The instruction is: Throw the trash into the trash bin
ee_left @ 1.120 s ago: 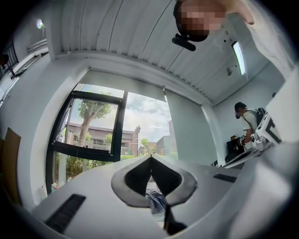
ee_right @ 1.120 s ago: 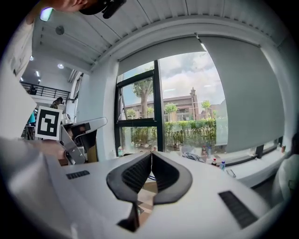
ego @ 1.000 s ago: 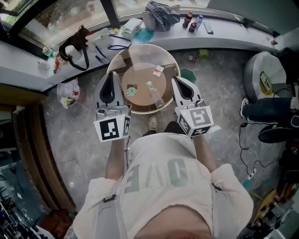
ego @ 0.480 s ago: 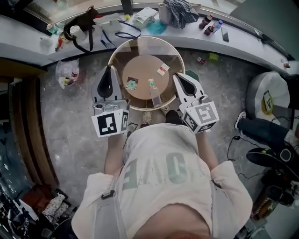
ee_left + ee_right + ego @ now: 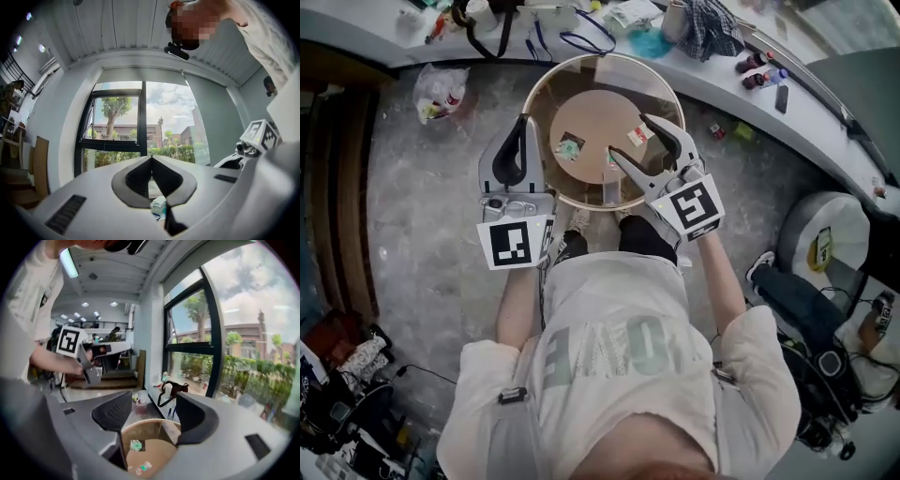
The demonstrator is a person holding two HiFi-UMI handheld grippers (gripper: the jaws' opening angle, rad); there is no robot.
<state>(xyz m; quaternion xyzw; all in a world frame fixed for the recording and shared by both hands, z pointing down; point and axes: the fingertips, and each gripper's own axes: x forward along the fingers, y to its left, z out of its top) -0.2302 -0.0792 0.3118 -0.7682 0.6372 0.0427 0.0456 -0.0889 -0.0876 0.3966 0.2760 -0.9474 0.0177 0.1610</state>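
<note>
Right gripper (image 5: 627,136) hangs over the bin (image 5: 546,89). Its jaws have just swung wide apart with nothing between them, and the trash (image 5: 569,148) lies on the bin's brown bottom, near a red-white wrapper (image 5: 638,134). Left gripper (image 5: 523,122) sits just beside the bin's left rim, tips pressed together. A white-teal bit (image 5: 158,206) shows low in its gap, can't tell if it's pinched.

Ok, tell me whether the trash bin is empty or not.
Not empty: the trash bin has a few small wrappers lying on its brown bottom.
</note>
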